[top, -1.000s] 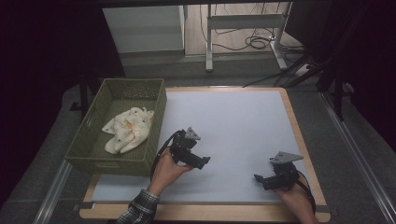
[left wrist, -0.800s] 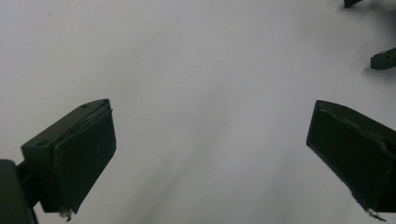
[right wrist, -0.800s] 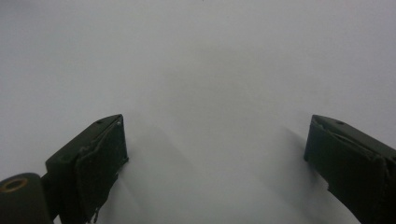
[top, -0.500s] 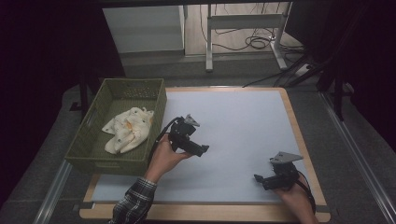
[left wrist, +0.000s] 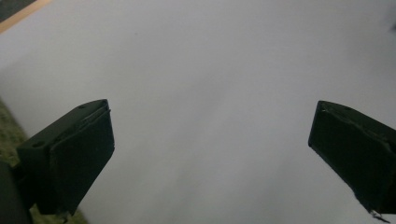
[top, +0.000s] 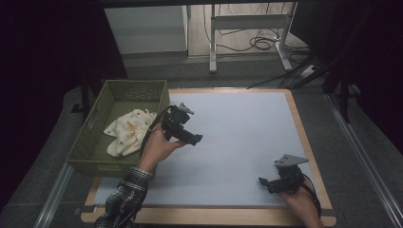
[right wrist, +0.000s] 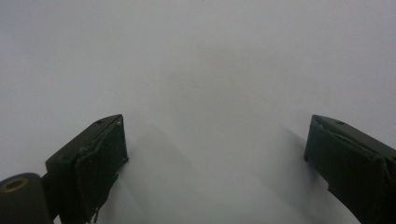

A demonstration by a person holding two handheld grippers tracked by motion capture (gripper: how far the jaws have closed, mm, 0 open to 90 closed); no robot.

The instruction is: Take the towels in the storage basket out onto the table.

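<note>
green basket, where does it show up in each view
High view: the green basket sits at left, off the table's left edge, holding a cloth.
Left gripper view: a green woven sliver at the bottom left corner.
Right gripper view: not in it.
Shared landmark: the white mat.

- The counter (top: 247, 142) had a pale grey top with a wooden rim.
- A green basket (top: 90, 147) sat at its left edge, overhanging the rim.
- The right hand-held gripper (top: 268, 183) rested near the counter's front right corner.
</note>
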